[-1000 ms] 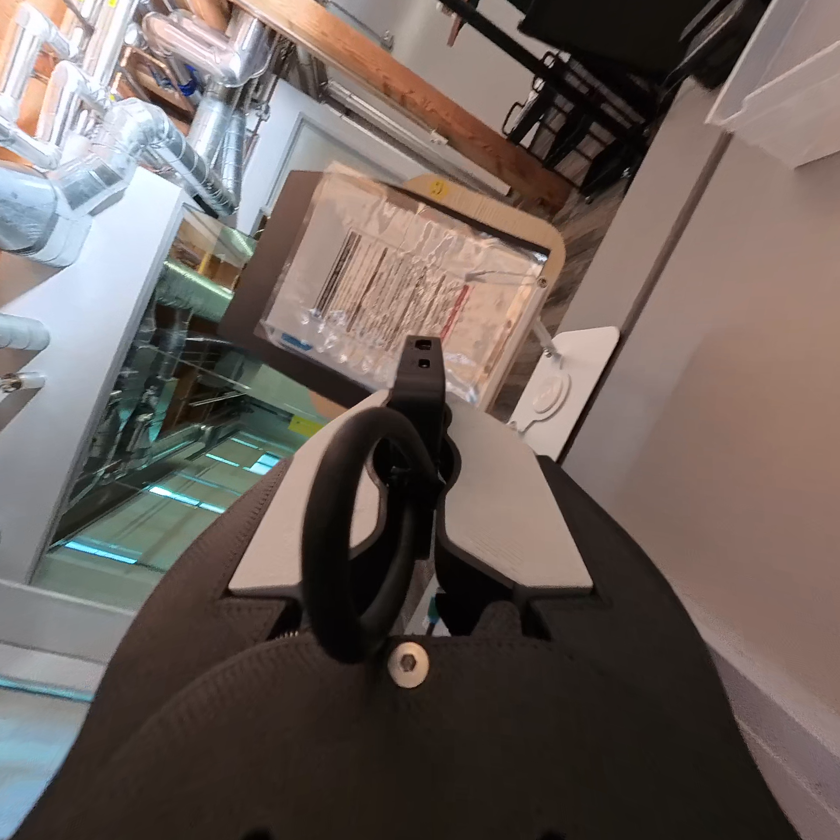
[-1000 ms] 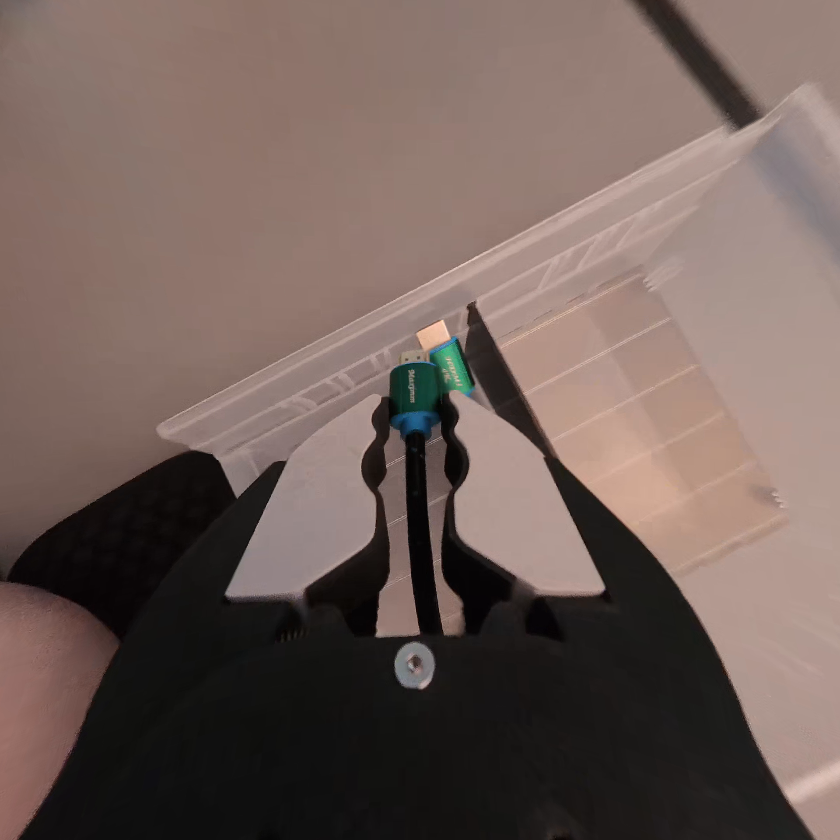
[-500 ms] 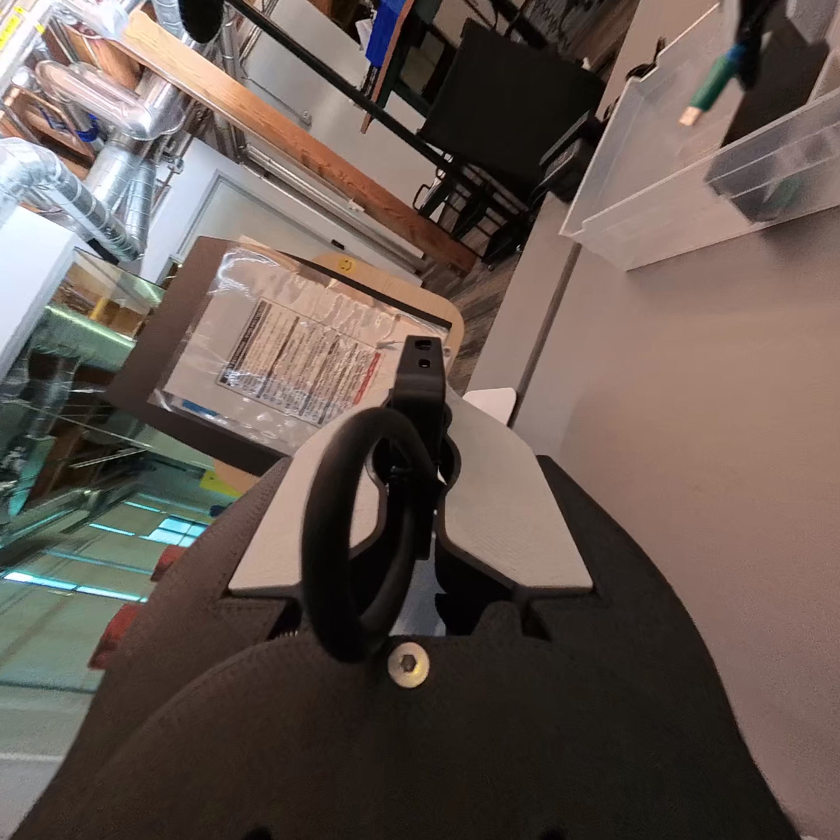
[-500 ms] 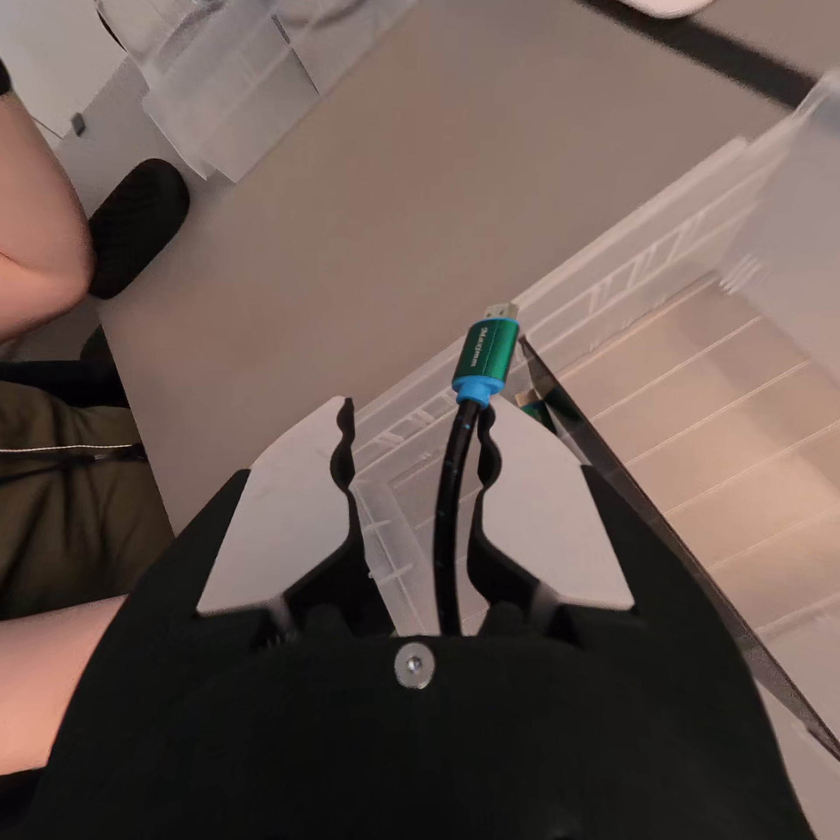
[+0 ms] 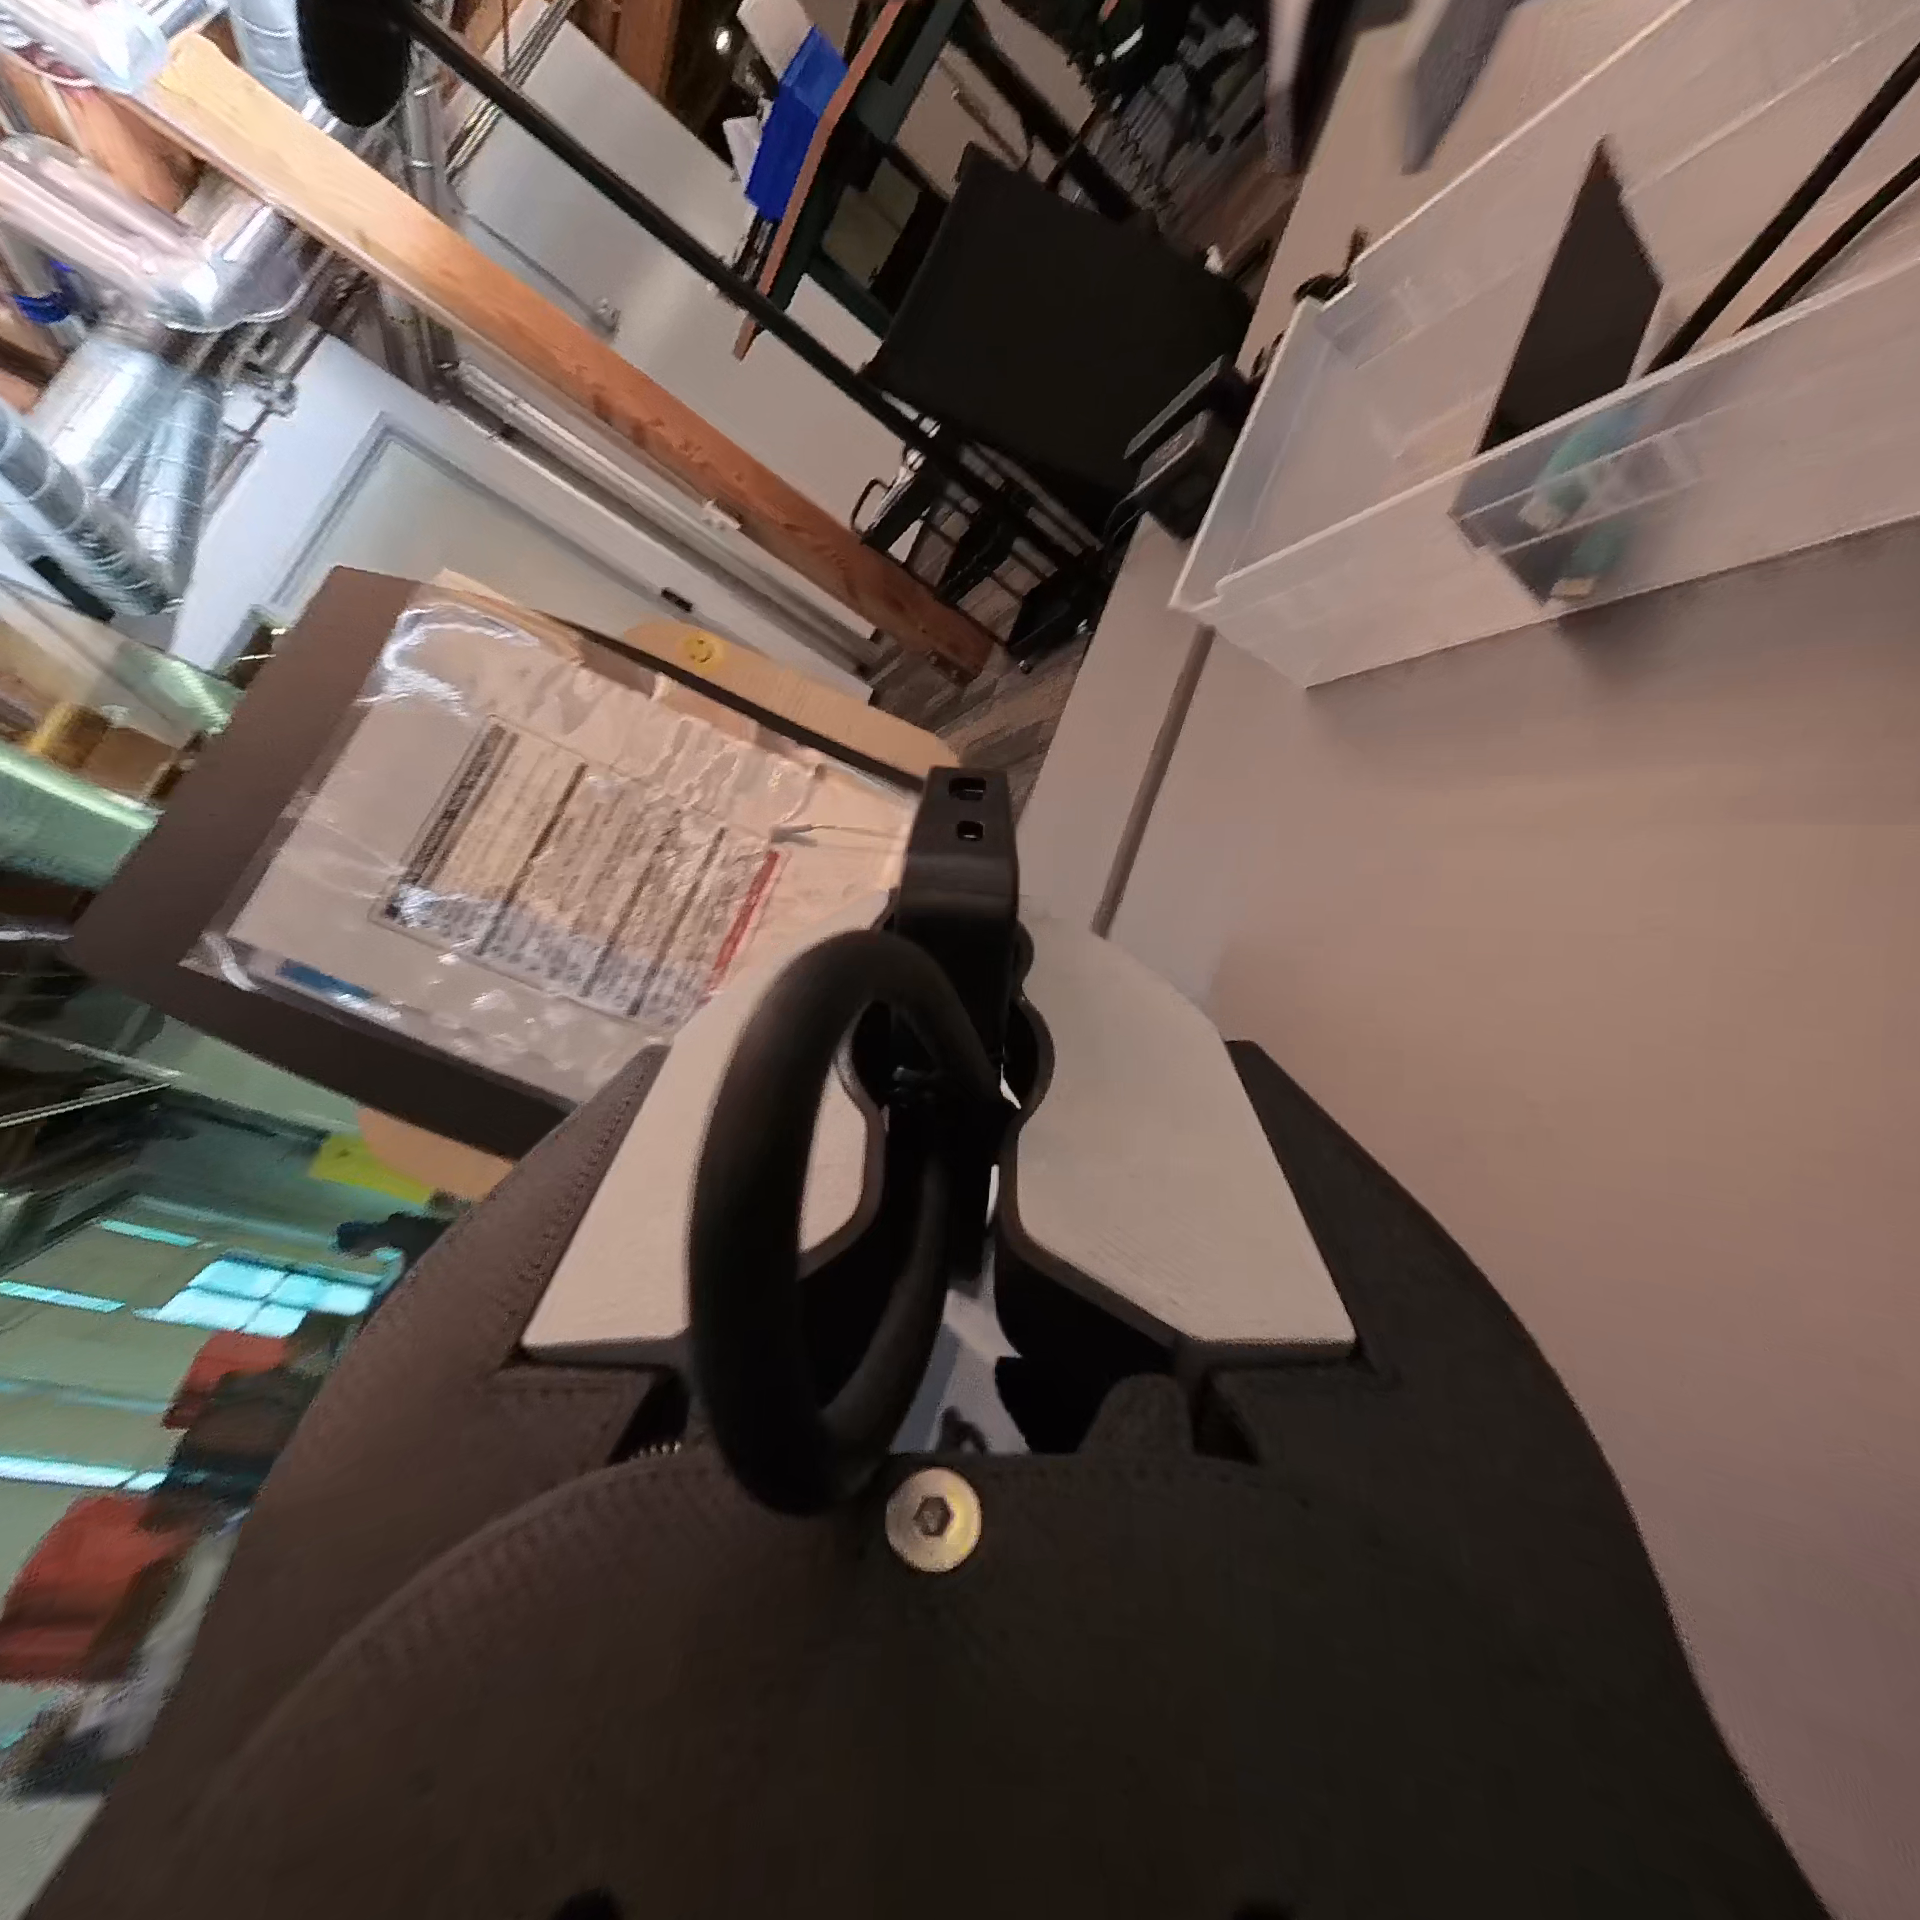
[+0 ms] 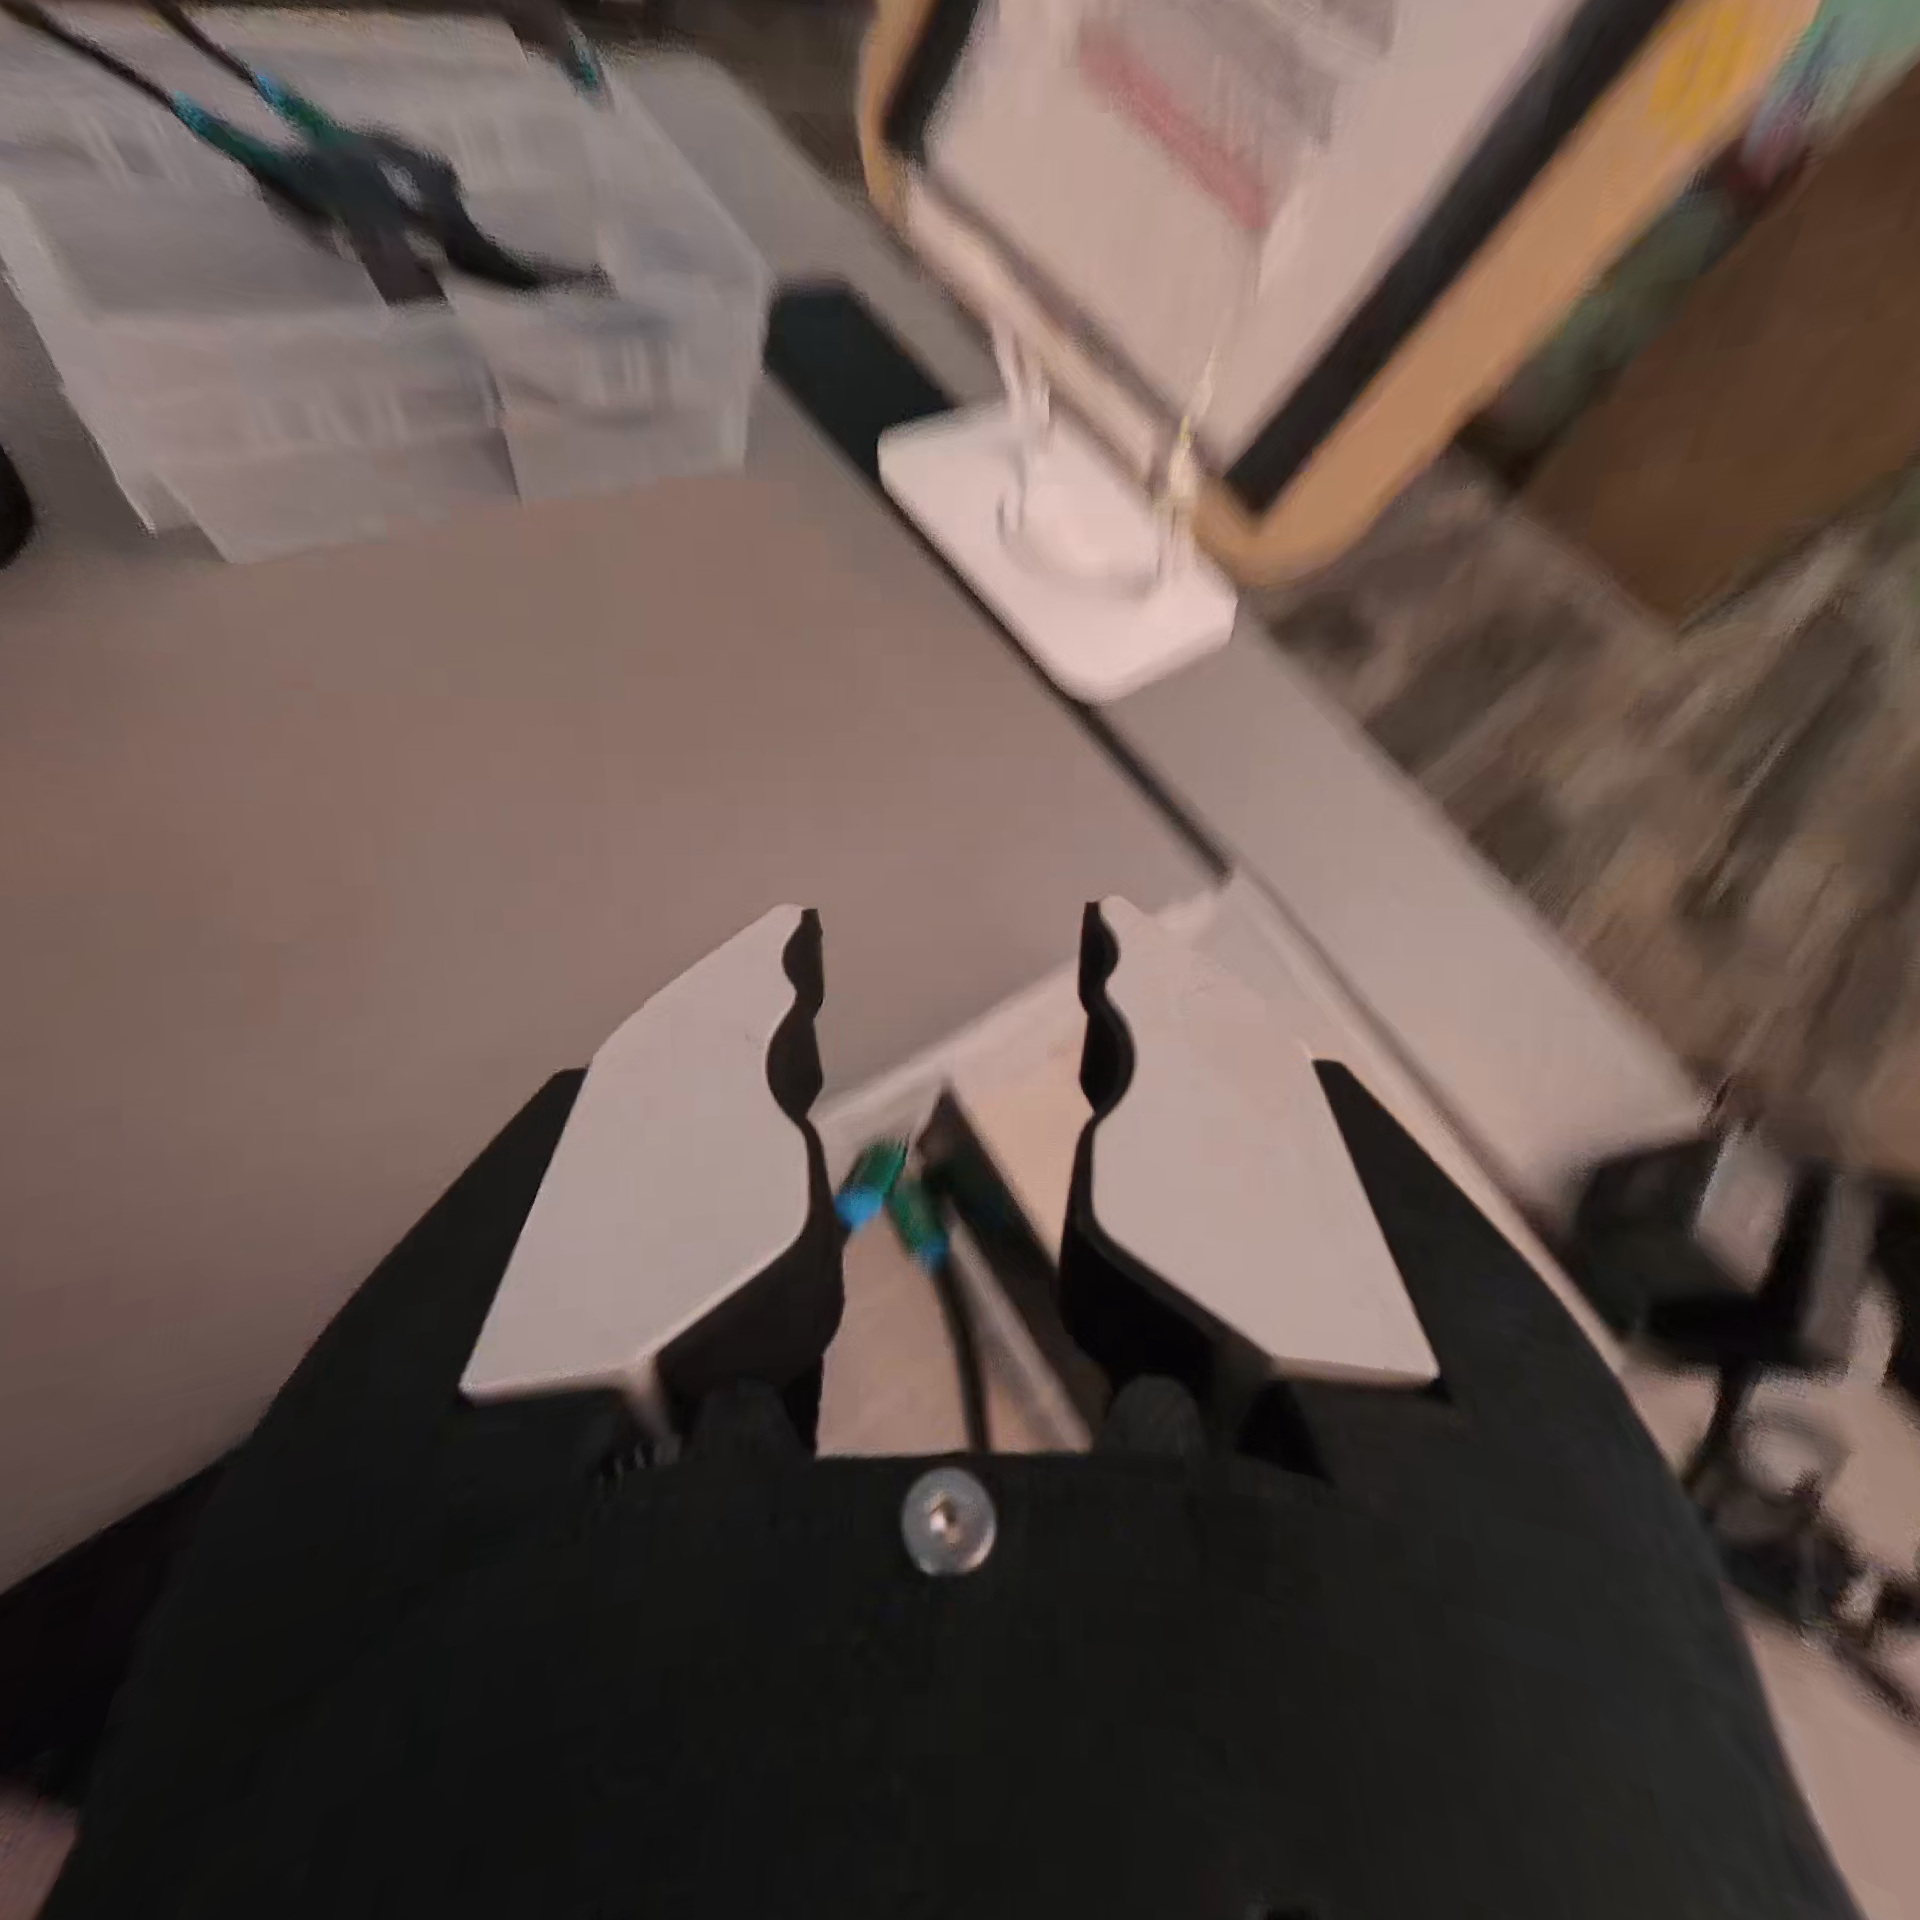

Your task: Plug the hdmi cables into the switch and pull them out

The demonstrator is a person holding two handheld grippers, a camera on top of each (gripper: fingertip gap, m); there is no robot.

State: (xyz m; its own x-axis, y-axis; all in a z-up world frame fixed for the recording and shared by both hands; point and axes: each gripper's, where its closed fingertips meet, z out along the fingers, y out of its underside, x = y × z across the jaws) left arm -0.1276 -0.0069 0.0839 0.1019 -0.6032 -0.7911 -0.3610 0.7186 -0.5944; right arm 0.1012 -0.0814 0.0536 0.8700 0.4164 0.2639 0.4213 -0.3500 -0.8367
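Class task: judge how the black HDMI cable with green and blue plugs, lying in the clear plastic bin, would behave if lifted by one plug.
The black HDMI cable would probably droop; it looks thin. Its green and blue plugs look rigid, so easier to pinch. The clear plastic bin looks light and might shift if the cable snags. The right gripper is open, empty.

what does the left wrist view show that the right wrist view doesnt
Only the left wrist view shows the left hand-held gripper shut on a black switch with a looped black cable, plus ceiling ducts and a wooden beam.

Only the right wrist view shows the right hand-held gripper open and empty, with green HDMI plugs lying in a clear bin beneath it.

Both show the grey table, a plastic-covered sheet on a board, and clear bins farther off.
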